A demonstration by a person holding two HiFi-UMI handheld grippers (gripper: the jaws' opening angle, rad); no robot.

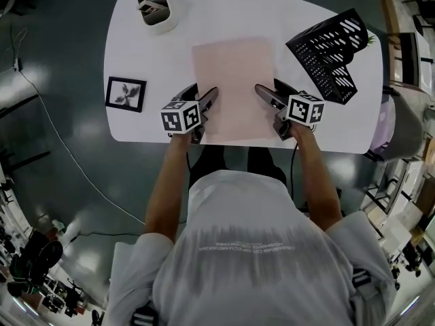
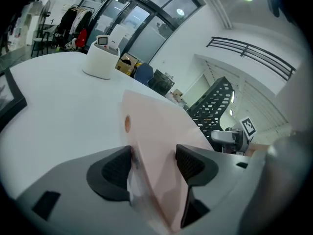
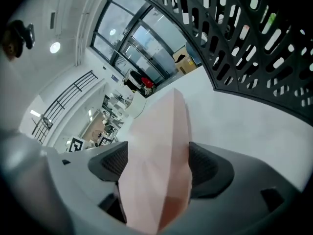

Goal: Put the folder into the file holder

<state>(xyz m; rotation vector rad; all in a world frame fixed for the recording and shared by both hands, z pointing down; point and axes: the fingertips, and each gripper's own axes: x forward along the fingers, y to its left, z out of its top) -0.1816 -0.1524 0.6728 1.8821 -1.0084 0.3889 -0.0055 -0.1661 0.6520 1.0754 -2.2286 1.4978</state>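
**Pink folder at the near edge of the bench, a gripper open on each side**

Pink and flat-looking from the head view, the folder [image 1: 233, 87] lies in the middle of the white bench [image 1: 136, 39]. Its long sides run from the centre of the bench to the near edge, where the person stands.

The left gripper [image 1: 202, 95] is at the folder's left side, close to the near edge. Its own view shows the two dark pads wide apart with the folder's edge running up between them. The sheet sits against the left pad, with no firm pinch visible.

The right gripper [image 1: 272, 92] mirrors it at the folder's right side. Its jaws are also spread wide, and the pink sheet fills most of the gap between the pads. Whether the pads press on it is hard to say, and the wide spread reads as unclamped.

Both marker cubes face up, and a bare forearm reaches back from each gripper.

The black perforated file holder [image 1: 329, 56] sits beside the folder, towards the far right corner of the bench, turned at an angle to the edges. A small black-framed picture [image 1: 126, 94] lies by the left edge. A white desk organiser [image 1: 155, 9] stands at the far left corner.
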